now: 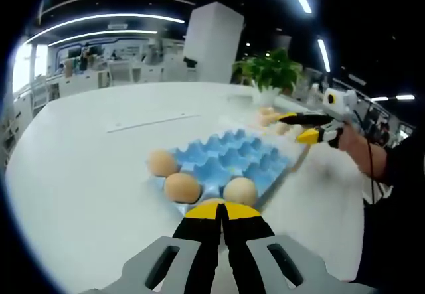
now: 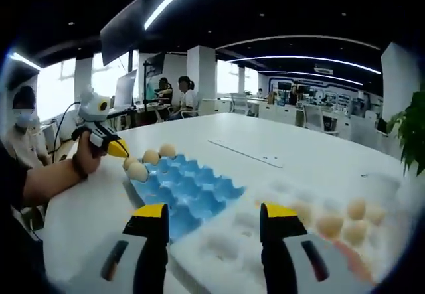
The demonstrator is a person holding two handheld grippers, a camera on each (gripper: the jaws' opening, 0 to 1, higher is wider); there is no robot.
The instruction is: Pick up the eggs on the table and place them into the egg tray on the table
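white table (image 1: 86, 168) | blue egg tray (image 1: 229, 161) mid-table, three eggs (image 1: 182, 188) along its near edge | left gripper (image 1: 222, 209) jaws closed (empty), just before them | right gripper (image 2: 216, 218) wide apart, over tray's far end

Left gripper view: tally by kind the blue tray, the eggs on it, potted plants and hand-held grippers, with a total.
Blue moulded egg tray: 1
Tan eggs on that tray: 3
Green potted plant in a white pot: 1
Hand-held grippers: 2, the left hand-held gripper and the right hand-held gripper
Total: 7
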